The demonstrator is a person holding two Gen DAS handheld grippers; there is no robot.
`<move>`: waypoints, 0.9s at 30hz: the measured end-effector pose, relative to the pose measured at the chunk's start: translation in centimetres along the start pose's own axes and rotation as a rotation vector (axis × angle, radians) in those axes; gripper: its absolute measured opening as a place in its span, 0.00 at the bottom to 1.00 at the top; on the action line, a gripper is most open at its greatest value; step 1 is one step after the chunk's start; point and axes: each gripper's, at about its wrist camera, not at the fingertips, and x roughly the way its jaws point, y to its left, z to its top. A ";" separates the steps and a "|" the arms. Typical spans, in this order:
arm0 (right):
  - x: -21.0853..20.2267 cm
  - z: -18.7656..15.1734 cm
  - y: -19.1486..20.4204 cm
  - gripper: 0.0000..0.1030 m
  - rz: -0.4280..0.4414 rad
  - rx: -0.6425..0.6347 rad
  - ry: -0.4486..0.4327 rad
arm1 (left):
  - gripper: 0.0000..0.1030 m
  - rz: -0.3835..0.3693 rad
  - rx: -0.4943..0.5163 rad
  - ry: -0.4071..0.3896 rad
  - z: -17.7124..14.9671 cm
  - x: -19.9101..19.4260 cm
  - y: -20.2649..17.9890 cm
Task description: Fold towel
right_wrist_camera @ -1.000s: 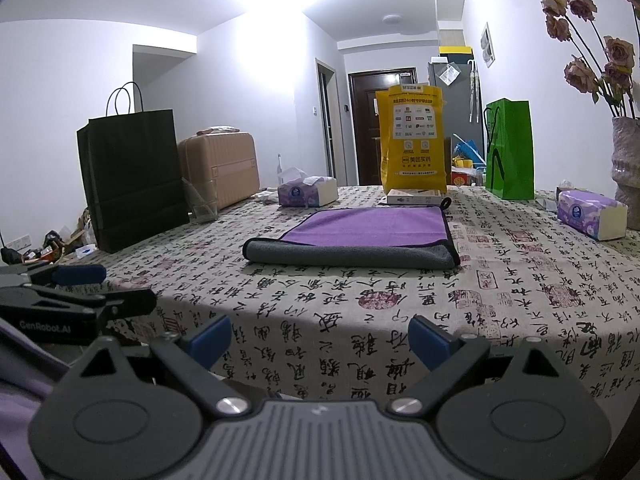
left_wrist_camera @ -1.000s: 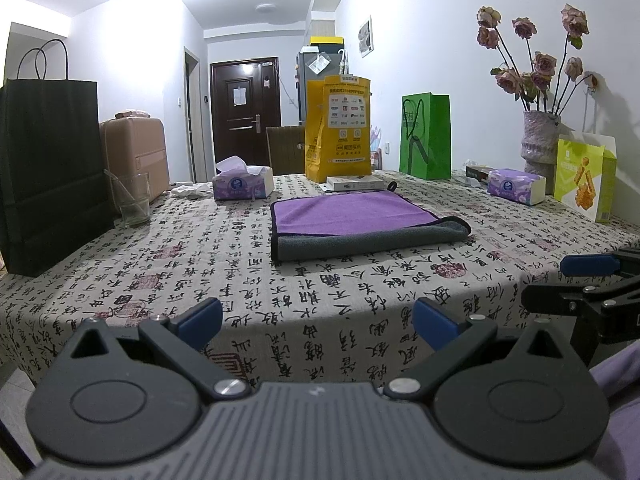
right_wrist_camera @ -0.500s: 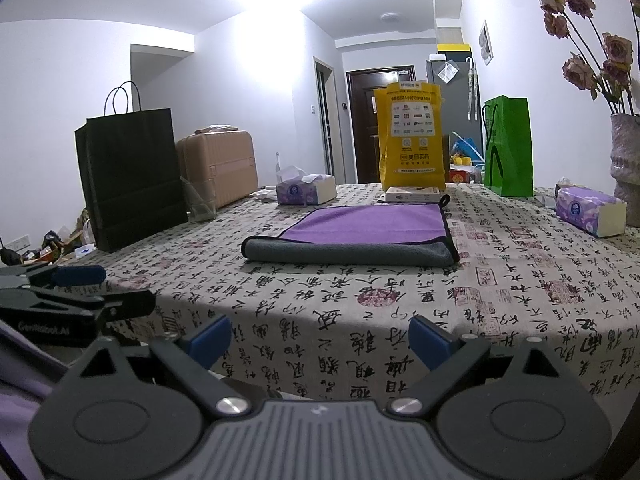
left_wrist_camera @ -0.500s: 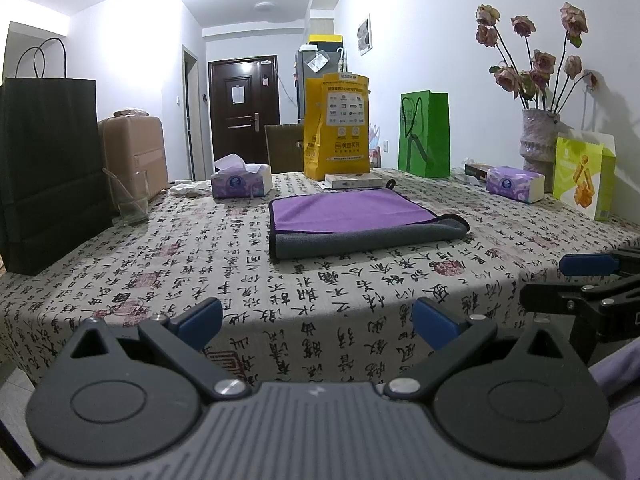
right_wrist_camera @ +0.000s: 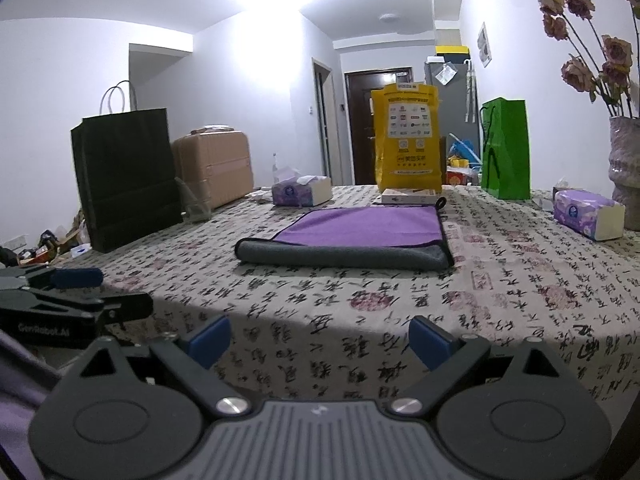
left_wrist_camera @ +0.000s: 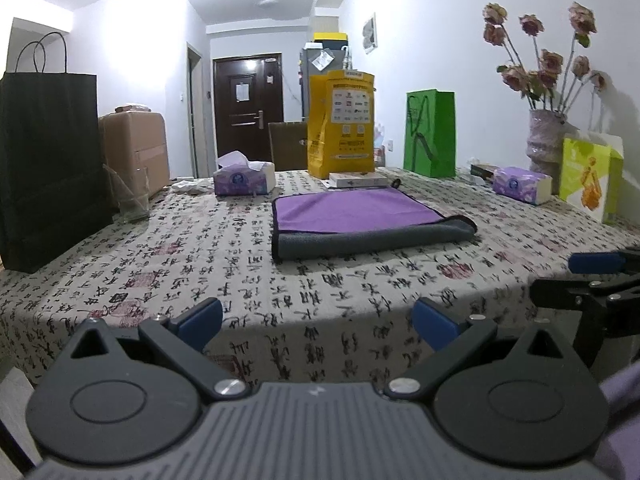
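A purple towel with a grey underside (left_wrist_camera: 360, 220) lies folded on the patterned tablecloth (left_wrist_camera: 224, 272), its grey folded edge toward me. It also shows in the right wrist view (right_wrist_camera: 352, 236). My left gripper (left_wrist_camera: 318, 320) is open and empty, held off the table's near edge, well short of the towel. My right gripper (right_wrist_camera: 320, 338) is open and empty, also back from the near edge. Each gripper shows at the side of the other's view, the right one (left_wrist_camera: 592, 280) and the left one (right_wrist_camera: 72, 292).
On the table stand a black paper bag (left_wrist_camera: 48, 168), a glass (left_wrist_camera: 128, 200), two tissue packs (left_wrist_camera: 244, 178) (left_wrist_camera: 520, 184), a yellow bag (left_wrist_camera: 342, 124), a green bag (left_wrist_camera: 430, 132), a vase of dried roses (left_wrist_camera: 546, 144) and a small printed bag (left_wrist_camera: 588, 176).
Both views have drifted slightly; the table and towel sit a little lower in the frames. The towel has not moved and both grippers stay open.
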 end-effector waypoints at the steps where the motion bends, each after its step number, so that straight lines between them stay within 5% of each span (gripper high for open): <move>1: 0.2 0.1 -0.2 0.93 -0.008 0.006 -0.001 | 1.00 0.001 -0.004 0.004 0.1 0.3 0.0; 27: 10.1 3.5 -7.4 0.89 -0.106 0.044 0.063 | 1.00 0.009 -0.025 0.123 4.1 11.8 1.5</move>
